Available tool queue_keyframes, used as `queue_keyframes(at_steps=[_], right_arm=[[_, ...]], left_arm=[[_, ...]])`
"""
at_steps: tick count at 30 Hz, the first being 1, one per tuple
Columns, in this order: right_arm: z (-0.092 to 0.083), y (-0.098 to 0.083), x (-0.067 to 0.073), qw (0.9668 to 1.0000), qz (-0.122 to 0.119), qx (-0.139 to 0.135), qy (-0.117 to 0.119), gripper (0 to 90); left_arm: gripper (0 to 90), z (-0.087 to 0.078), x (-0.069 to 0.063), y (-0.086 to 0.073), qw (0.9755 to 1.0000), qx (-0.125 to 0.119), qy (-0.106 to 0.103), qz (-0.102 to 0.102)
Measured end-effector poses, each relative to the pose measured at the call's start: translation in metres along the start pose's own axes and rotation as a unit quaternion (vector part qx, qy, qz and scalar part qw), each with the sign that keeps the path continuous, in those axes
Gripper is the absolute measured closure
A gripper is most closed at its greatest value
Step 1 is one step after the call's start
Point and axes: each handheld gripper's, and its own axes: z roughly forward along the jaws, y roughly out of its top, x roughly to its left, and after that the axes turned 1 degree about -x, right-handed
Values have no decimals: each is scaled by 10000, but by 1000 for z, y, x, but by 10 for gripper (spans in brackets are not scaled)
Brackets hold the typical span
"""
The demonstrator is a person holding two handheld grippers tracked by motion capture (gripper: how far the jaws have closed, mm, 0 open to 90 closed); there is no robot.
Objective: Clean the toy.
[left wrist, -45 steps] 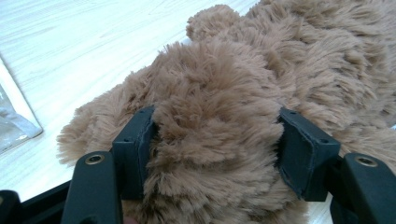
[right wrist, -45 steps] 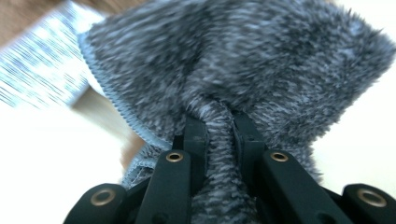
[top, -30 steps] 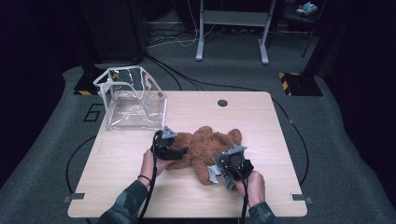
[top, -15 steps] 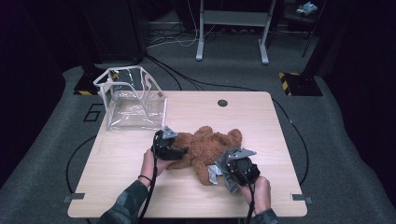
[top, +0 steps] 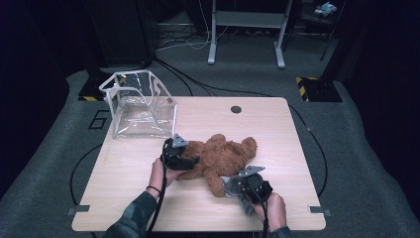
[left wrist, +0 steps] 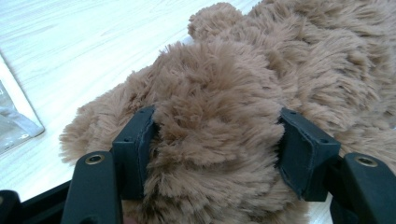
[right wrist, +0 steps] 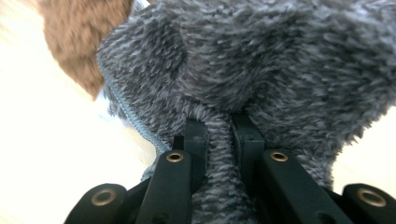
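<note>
Our right claw (right wrist: 219, 135) is pinched tight on a fold of grey knit cloth (right wrist: 261, 60) and has slid back toward us, drawing it off the bear's leg. Our left claw (left wrist: 219, 149) clamps the brown teddy bear (top: 223, 156), pinning it mid-desk (top: 277, 129), near the clear bag (top: 141, 104)

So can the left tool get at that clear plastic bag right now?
Probably not yet. The left tool is clamped on the brown teddy bear, so it is occupied. The clear bag stands close by on its side of the table, nothing between them, once it lets go.
</note>
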Motion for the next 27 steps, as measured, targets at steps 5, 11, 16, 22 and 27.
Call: queue_keyframes(at_steps=[5,11,16,22,27], right_arm=[[-2,3,-1,9999,-90,-21,-100,795],[-25,36,-1,9970,0,-758,130,791],[-1,59,8,9982,-257,-511,183,792],[28,49,8,9994,-134,-250,207,798],[39,40,19,9997,-192,80,141,797]], left_arm=[[350,0,-1,0,10000,9,5,7],[350,0,0,1,10000,14,8,-19],[350,0,-1,1,10000,21,14,-22],[350,0,-2,2,10000,64,22,51],[351,1,-2,1,10000,76,30,25]])
